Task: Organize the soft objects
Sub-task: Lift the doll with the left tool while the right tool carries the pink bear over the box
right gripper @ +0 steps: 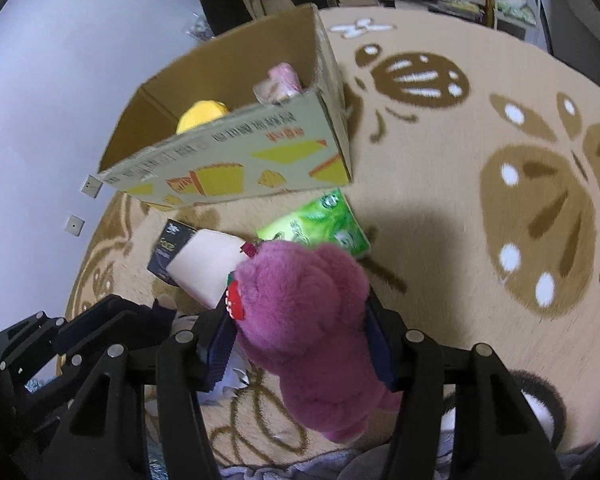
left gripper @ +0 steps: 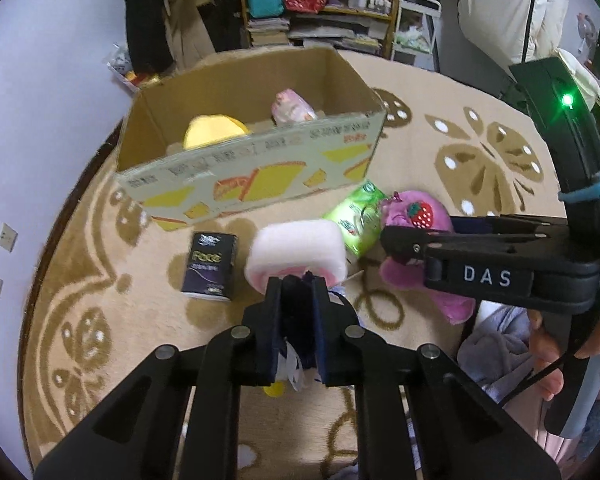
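An open cardboard box (left gripper: 256, 172) stands on the rug and holds a yellow soft item (left gripper: 214, 131) and a pink one (left gripper: 292, 107). In front of it lie a pink-white sponge (left gripper: 298, 250), a dark "face" tissue pack (left gripper: 209, 266) and a green tissue pack (left gripper: 354, 214). My left gripper (left gripper: 298, 292) is shut on a dark cloth item with a white tag, just in front of the sponge. My right gripper (right gripper: 300, 340) is shut on a purple plush toy (right gripper: 308, 312) with a strawberry; the toy also shows in the left wrist view (left gripper: 416, 216).
The beige rug (right gripper: 460, 120) with brown butterfly patterns covers the floor. Cluttered shelves (left gripper: 320, 12) stand behind the box. A grey cloth (left gripper: 496, 344) lies at the lower right. A white wall (left gripper: 40, 80) is on the left.
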`<state>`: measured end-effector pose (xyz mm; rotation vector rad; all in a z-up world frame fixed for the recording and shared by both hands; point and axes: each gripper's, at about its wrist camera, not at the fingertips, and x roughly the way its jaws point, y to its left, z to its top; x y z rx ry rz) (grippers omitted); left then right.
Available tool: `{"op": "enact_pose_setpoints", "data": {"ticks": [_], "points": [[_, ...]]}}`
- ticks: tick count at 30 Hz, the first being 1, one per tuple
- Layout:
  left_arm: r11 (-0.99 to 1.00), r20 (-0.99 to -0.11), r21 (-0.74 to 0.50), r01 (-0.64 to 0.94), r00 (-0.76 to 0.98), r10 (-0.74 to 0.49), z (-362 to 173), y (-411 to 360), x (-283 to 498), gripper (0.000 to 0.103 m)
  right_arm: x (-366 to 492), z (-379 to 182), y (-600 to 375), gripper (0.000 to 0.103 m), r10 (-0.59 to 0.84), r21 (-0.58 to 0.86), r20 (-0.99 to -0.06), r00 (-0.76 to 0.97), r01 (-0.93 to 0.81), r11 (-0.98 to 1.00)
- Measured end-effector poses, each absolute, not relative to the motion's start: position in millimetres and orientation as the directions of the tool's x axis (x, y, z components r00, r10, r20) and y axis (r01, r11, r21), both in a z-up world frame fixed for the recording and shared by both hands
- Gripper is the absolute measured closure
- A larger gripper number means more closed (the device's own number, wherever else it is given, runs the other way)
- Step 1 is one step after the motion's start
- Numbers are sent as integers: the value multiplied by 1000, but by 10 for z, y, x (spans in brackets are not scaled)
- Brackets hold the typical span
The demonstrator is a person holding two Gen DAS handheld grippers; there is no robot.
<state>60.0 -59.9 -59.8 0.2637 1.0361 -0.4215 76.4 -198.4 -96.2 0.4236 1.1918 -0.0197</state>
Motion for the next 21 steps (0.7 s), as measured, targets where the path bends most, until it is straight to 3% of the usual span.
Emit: {"op": "enact_pose_setpoints", "data": {"ticks": [16, 21], "points": [[929, -738, 202, 310, 672, -64, -34, -397, 647, 90, 914, -404, -1964, 42, 214, 361, -786, 580, 149, 921], [936, -708, 209, 282, 704, -54, 151, -348, 774, 90, 1000, -289, -1946, 42, 213, 354, -768, 603, 124, 927]]}}
